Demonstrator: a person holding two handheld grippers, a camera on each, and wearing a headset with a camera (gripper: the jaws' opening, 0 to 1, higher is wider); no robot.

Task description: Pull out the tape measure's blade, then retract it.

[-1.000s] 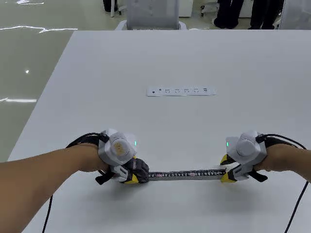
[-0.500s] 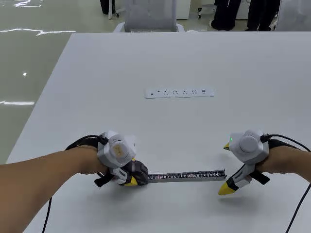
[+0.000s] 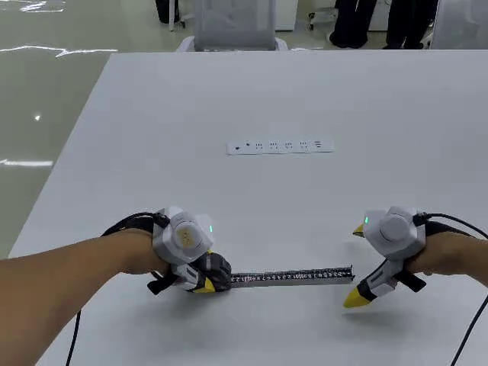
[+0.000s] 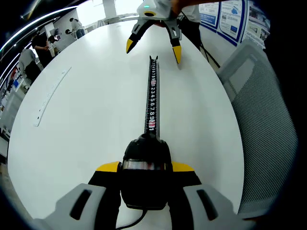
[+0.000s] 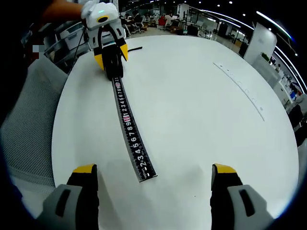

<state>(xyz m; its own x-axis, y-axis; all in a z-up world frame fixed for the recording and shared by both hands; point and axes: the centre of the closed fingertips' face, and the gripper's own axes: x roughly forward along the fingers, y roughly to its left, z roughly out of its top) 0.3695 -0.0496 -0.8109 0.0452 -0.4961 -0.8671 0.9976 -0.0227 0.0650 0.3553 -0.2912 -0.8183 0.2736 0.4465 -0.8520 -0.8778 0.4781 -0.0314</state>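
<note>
Left gripper [image 3: 203, 280] clamped on tape measure [image 3: 216, 272], case largely hidden; blade [image 3: 293, 274] tip untouched between right gripper [image 3: 355, 264]'s spread jaws; table [image 3: 305, 91] broad beyond.

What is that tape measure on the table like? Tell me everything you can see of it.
The tape measure lies on the white table. Its black case, plastic by the look, is clamped between the yellow-tipped jaws of the left claw. The narrow blade is pulled out straight and flat along the table toward the right claw, printed with numbers, some on red. Its end lies free between that open claw's jaws, touching neither.
</note>
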